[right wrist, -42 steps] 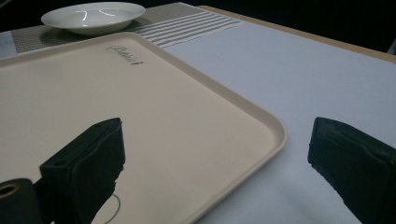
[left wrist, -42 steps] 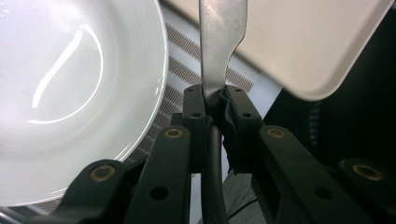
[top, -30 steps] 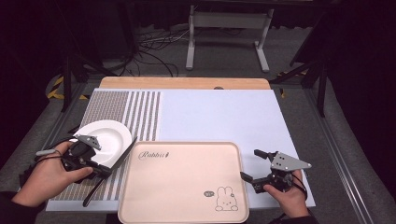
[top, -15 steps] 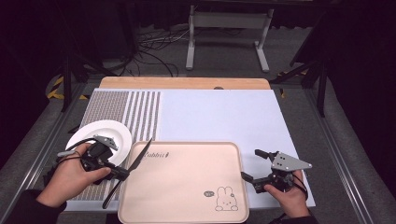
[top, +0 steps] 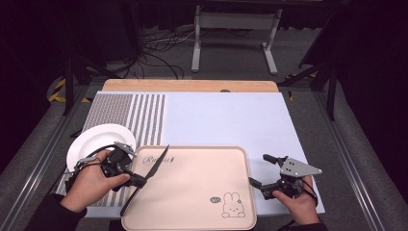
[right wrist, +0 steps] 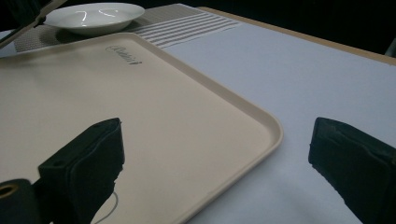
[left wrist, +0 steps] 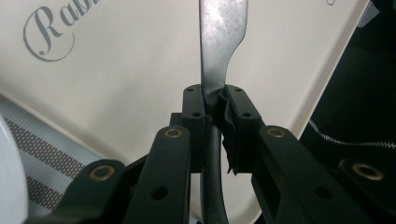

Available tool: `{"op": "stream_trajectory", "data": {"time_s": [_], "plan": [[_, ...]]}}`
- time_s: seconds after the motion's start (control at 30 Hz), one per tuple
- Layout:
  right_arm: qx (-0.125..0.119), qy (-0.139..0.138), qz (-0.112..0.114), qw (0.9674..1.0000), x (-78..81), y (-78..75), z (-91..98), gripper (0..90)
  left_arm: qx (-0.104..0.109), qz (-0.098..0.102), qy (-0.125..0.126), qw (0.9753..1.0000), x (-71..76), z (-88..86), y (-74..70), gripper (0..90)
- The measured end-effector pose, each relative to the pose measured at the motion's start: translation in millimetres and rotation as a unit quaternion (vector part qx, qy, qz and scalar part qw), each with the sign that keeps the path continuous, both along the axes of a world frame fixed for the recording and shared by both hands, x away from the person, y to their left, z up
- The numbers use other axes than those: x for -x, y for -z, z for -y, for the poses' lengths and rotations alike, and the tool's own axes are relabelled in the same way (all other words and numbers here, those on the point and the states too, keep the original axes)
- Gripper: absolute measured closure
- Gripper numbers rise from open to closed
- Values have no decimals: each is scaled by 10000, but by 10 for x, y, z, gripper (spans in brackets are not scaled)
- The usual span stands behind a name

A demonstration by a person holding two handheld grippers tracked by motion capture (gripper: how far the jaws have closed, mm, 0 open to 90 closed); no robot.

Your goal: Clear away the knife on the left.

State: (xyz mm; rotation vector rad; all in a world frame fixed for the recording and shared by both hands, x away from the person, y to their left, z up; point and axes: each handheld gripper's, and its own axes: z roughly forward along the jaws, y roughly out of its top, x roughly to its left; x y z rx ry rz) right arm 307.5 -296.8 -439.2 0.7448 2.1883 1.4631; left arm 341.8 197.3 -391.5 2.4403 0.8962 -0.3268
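High view: left hand-held gripper (top: pixel 136 181) sits at the left edge of a beige rectangular plastic tray with a rabbit drawing (top: pixel 192 211), jaws clamped on a table knife with a black handle and steel blade (top: pixel 146 177). The knife lies slanted, blade tip over the tray's upper left corner near the script lettering, handle end hanging past the tray's lower left edge. A round white ceramic plate (top: pixel 94 140) rests just behind the left hand-held gripper on a grey-and-white striped woven placemat (top: pixel 139 115). Right hand-held gripper (top: pixel 262 171) is at the tray's right edge, over the pale blue bench (top: pixel 226 115), jaws spread wide with nothing between them.

Left gripper view: both pads pinch the knife (left wrist: pixel 219 51) where the blade meets the handle; the blade extends above the tray (left wrist: pixel 116 70).

Right gripper view: wide-set jaws frame the tray's corner (right wrist: pixel 261 126); the plate (right wrist: pixel 93 16) stands far off.
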Motion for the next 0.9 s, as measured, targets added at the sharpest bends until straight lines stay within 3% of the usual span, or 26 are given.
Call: {"op": "stream_trajectory", "data": {"time_s": [0.27,0.43,0.7,0.9], "plan": [[7,-11,-3,10000,-2,6,0,42,0,-164,19,9999,-2,88,111,800],[14,2,-6,10000,-1,6,5,40,-127,-187,-14,9997,-13,118,178,800],[12,1,0,10000,1,7,9,43,-98,-324,-83,9994,-35,127,273,801],[6,-4,-3,10000,2,5,8,42,-140,-328,-96,9993,-40,152,310,800]]}}
